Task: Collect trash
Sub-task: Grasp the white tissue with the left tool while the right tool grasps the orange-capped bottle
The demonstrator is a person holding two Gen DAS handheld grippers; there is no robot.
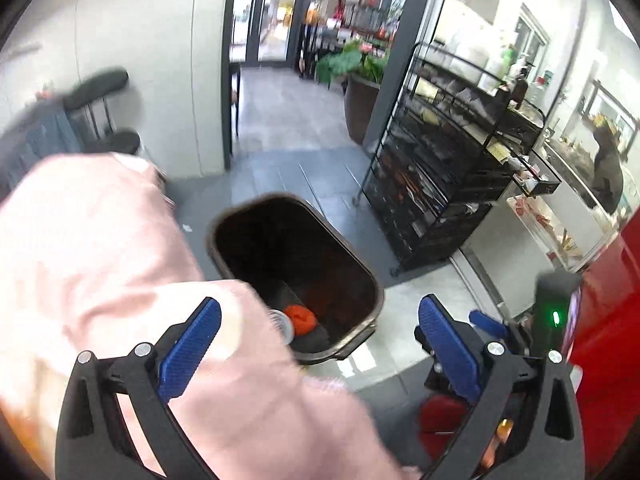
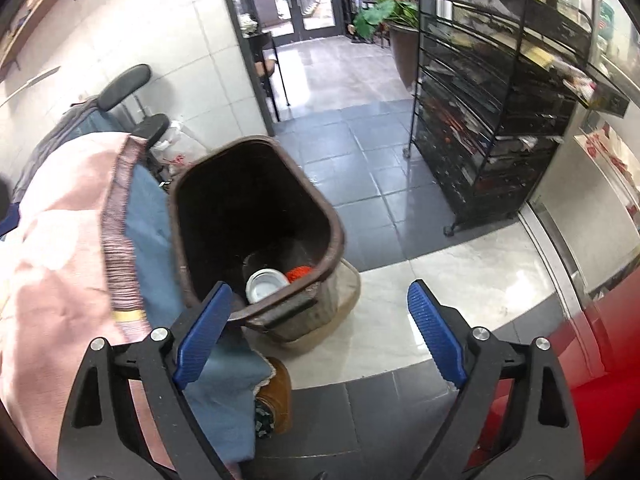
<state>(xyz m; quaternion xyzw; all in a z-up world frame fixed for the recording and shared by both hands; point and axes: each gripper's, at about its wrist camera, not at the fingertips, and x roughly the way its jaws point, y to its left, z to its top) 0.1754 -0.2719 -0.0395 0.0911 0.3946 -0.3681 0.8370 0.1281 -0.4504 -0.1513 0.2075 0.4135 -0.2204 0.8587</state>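
Hovering over bin (image 2: 256, 216) | both hand-held grippers (image 1: 320, 344) (image 2: 320, 332) angled down, agape, empty | contents blurry, perhaps cup

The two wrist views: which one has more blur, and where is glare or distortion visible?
Left wrist view: more blur, smearing the pink sleeve and bin rim. Right wrist view: sharper; the white cup in the trash bin reads clearly, with glare on the pale floor tiles. Both: fisheye bends the black rack.
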